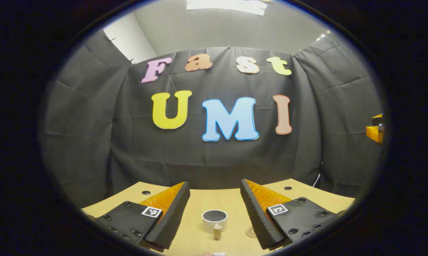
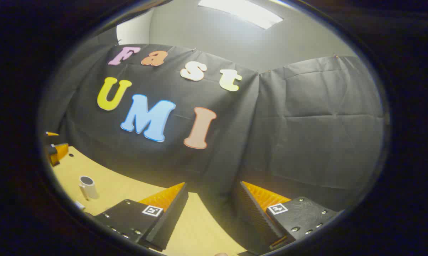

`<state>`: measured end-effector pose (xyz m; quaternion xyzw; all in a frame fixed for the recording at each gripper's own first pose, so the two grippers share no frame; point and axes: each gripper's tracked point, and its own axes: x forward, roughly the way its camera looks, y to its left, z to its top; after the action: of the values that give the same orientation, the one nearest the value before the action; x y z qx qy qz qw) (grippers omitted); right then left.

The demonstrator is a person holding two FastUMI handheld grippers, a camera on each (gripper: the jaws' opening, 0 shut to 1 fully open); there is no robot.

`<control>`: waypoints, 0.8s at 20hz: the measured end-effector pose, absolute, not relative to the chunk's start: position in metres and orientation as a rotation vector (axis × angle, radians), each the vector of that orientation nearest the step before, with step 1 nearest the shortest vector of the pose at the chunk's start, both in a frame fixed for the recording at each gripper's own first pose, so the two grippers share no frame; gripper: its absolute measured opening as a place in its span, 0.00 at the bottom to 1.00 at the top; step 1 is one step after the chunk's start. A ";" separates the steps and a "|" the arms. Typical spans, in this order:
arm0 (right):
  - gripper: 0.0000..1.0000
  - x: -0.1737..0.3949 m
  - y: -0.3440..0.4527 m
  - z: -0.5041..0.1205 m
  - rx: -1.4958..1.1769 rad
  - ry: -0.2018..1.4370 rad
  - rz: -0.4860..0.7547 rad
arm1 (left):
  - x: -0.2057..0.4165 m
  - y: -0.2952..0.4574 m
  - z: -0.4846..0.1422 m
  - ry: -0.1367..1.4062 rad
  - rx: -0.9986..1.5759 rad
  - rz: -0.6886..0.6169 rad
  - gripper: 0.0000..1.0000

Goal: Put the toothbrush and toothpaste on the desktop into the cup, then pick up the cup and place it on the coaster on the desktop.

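- The cup is standing upright on the wooden surface, between the spread jaws of the left gripper and well ahead of them.
- A small tan capped item, too small to identify, is sitting just in front of the cup.
- The coaster is lying near the cup, partly hidden by one finger.
- The right gripper is hovering with jaws spread, pinching nothing; the cup is showing far off.
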<state>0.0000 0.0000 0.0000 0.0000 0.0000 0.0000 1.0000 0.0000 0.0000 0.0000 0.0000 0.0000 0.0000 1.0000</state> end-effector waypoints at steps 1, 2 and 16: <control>0.91 0.002 0.017 0.003 0.020 -0.005 0.039 | -0.002 0.003 0.001 0.002 0.002 0.008 0.94; 0.92 0.004 0.030 0.005 0.033 -0.008 0.067 | -0.005 0.005 0.000 0.005 0.002 0.017 0.94; 0.91 0.018 0.118 -0.007 0.124 0.070 0.271 | -0.012 0.015 -0.033 0.147 -0.022 0.033 0.92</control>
<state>0.0177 0.1178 -0.0072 0.0620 0.0350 0.1350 0.9883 -0.0116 0.0146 -0.0334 -0.0109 0.0734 0.0164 0.9971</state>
